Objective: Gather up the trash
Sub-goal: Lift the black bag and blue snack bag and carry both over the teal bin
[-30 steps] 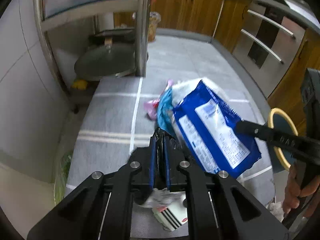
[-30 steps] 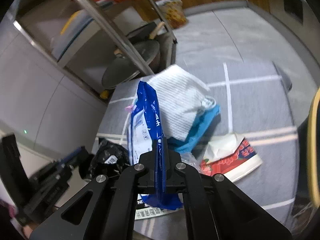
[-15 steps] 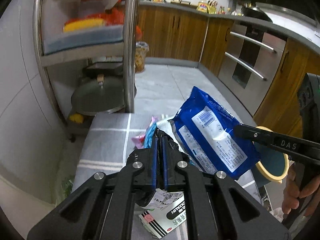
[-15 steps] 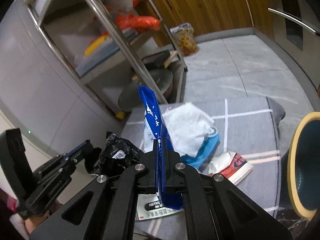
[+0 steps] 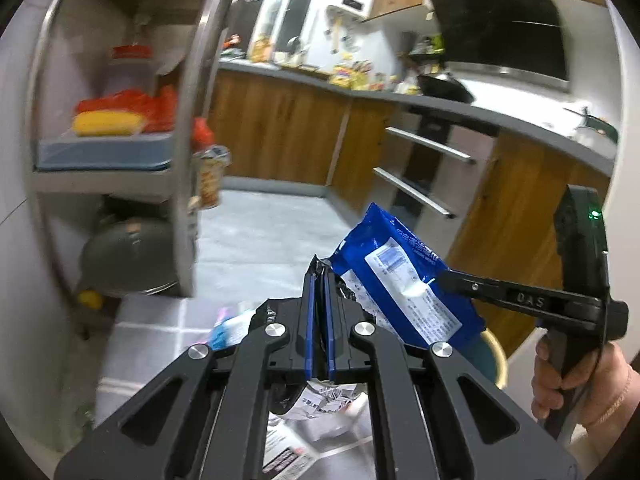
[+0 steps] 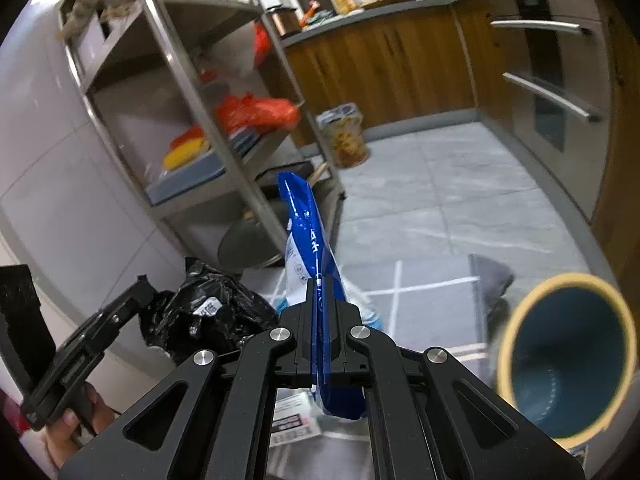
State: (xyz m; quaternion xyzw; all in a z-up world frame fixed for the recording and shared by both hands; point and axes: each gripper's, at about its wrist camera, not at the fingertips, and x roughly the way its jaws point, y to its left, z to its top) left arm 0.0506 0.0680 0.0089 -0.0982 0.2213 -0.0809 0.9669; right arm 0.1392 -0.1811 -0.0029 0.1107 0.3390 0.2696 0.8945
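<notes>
**Carrying two pieces of trash up toward the bin**

My right gripper (image 6: 324, 300) is clenched on the blue snack wrapper (image 6: 306, 232), pinching it edge-on so the packet stands up ahead of my fingers and a short tail hangs below them. My left gripper (image 5: 319, 292) is clamped on the crumpled black plastic bag (image 6: 204, 312), which bunches around and just past its fingers, with printed white scraps dangling underneath. From the left wrist view the blue wrapper (image 5: 404, 280) sits just to the right of my left fingers, close to the black bag, maybe brushing it; I cannot tell.

The blue bin with the yellow rim (image 6: 568, 356) lies low and to the right of my right fingers, mouth tilted toward me. Below both grippers more litter stays on the grey striped mat (image 6: 432, 296): a white-and-blue wad and a printed carton scrap.

As I judge it, the step is the carry to the bin. I should keep both grips tight, swing the right gripper over the rim first, and let go only once the wrapper hangs inside the mouth. The wrapper is light and stiff, so it could glance off the rim. The left gripper should follow separately so the two loads do not tangle.
</notes>
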